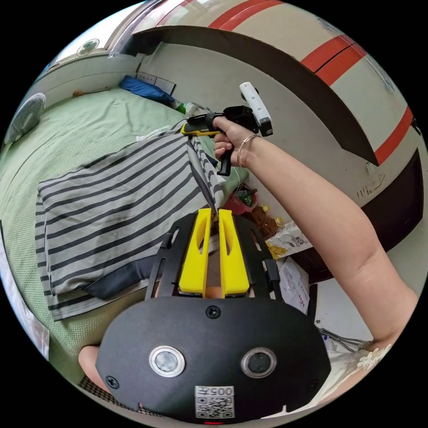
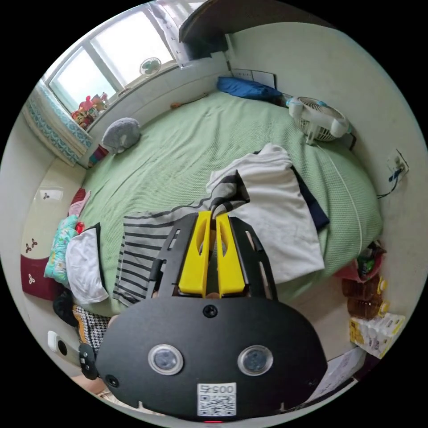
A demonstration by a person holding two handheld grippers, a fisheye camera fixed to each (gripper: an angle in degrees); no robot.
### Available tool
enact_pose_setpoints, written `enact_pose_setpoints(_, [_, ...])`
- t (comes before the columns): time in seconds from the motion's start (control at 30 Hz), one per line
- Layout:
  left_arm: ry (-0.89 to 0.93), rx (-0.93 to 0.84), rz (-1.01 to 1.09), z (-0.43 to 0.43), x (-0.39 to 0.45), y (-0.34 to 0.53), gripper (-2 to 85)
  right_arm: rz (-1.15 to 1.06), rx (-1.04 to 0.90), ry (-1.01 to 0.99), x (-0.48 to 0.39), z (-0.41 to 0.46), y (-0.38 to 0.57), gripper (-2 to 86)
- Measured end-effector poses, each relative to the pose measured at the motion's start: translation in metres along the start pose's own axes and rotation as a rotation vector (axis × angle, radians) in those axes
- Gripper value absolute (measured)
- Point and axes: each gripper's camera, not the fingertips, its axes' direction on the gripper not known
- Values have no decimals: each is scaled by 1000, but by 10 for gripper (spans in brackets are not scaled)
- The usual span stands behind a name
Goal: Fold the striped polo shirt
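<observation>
The grey-and-dark striped polo shirt (image 1: 116,205) lies on the green bed (image 1: 89,129), its dark collar toward the near edge. One side of it is lifted off the bed. My left gripper (image 1: 214,213) has its yellow jaws closed on the raised edge. Farther along that edge, the right gripper (image 1: 184,129), held in a person's hand (image 1: 225,142), pinches the shirt. In the right gripper view, my right gripper (image 2: 213,216) is shut on a bunched fold of the striped shirt (image 2: 229,191), and the rest of the shirt (image 2: 142,249) lies flat below.
A white garment (image 2: 281,214) over a dark one (image 2: 314,200) lies beside the shirt. A small fan (image 2: 318,118), a blue pillow (image 2: 247,88) and a grey plush (image 2: 120,133) sit on the bed. Bottles (image 1: 267,225) and boxes (image 1: 294,281) stand on the floor by the wall.
</observation>
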Motion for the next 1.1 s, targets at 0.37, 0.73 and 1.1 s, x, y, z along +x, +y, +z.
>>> enact_pose_setpoints(0.37, [-109,80,-118,-116,-73,62,42,-239,41,36,-213,14,-11,-9])
enact_pose_setpoints(0.73, [-352,50,-465,-197,-214,150,44,-384,-108,-4,-446,167,4,7])
enact_pose_setpoints(1.1, [-383,66,-525,-221,-282,200,103,-492,-134,-88,-473,202,-1,89])
